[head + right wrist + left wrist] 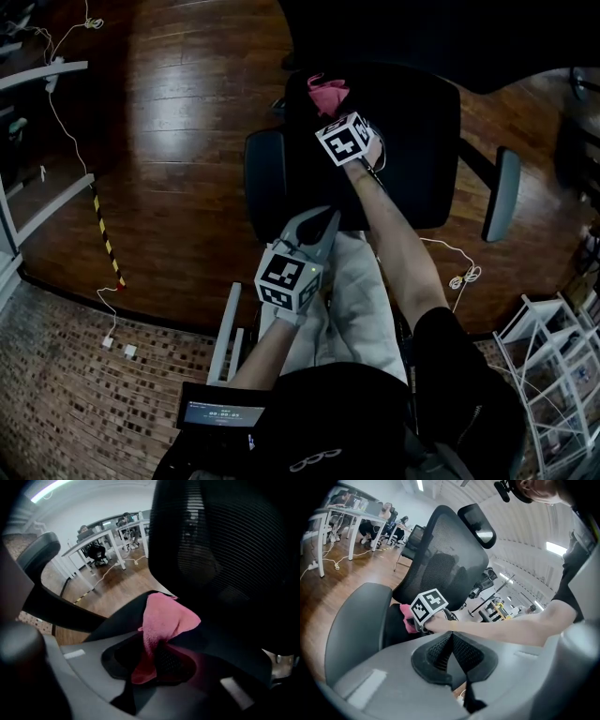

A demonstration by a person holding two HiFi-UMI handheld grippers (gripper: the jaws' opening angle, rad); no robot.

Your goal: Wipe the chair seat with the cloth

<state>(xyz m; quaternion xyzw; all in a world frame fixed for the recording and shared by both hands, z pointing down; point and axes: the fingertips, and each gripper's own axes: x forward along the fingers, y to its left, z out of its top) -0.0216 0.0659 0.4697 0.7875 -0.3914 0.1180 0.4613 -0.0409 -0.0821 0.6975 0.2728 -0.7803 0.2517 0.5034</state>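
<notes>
The black mesh-backed office chair has a black padded seat. The left tongs are closed on nothing, near the seat's front edge. The right tongs grip the pink terry cloth at the seat's rear corner, beside the backrest.

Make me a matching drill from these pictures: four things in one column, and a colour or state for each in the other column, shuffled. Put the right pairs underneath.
Column 1
1. cloth
2. left gripper
3. right gripper
4. chair seat

Column 2
A. shut, with nothing between its jaws
B. black, under the outstretched arm
C. pink
D. shut on the cloth

Pairs: 1-C, 2-A, 3-D, 4-B
</notes>
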